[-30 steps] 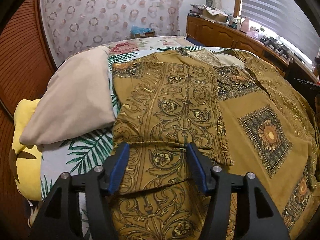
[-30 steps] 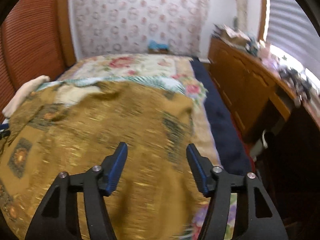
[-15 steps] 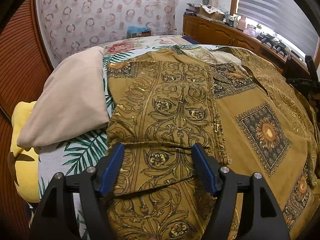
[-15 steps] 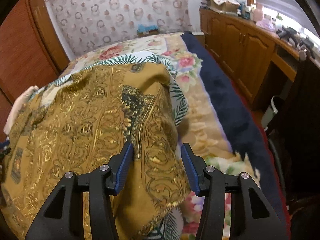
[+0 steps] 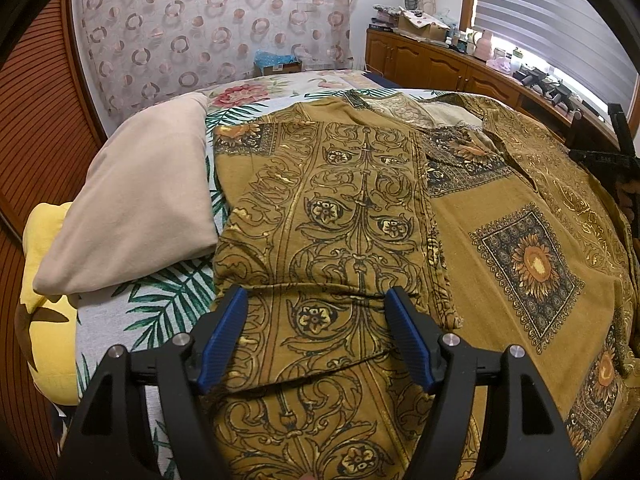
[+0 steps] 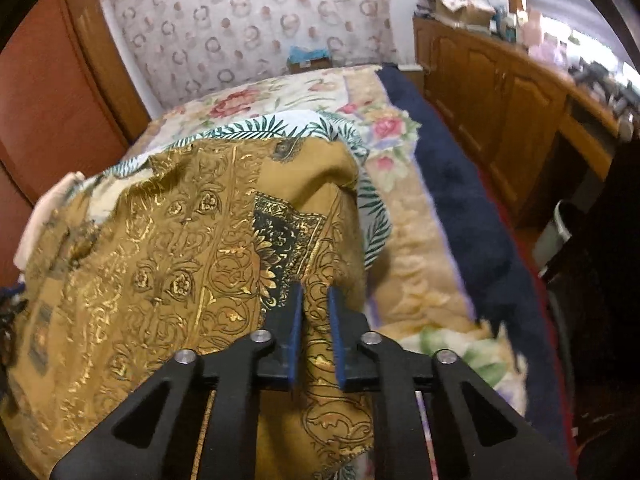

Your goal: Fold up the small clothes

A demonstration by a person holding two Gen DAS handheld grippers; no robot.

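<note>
While the left tongs (image 5: 316, 344) hover apart over the soft, light shirt (image 5: 360, 216) spread on the bed (image 6: 404, 232), the right tongs (image 6: 316, 340), just closing, clamp its limp right edge.

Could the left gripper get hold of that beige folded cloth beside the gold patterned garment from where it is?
Probably yes. The left gripper hovers open over the gold garment, and the beige cloth lies uncovered just beside it on the bed, with nothing in between.

Mustard cloth shirt (image 5: 352, 216): matt weave, glossy gold print. Pillow (image 5: 144, 200): smooth beige cloth. Cabinets (image 6: 500, 92): varnished wood.
</note>
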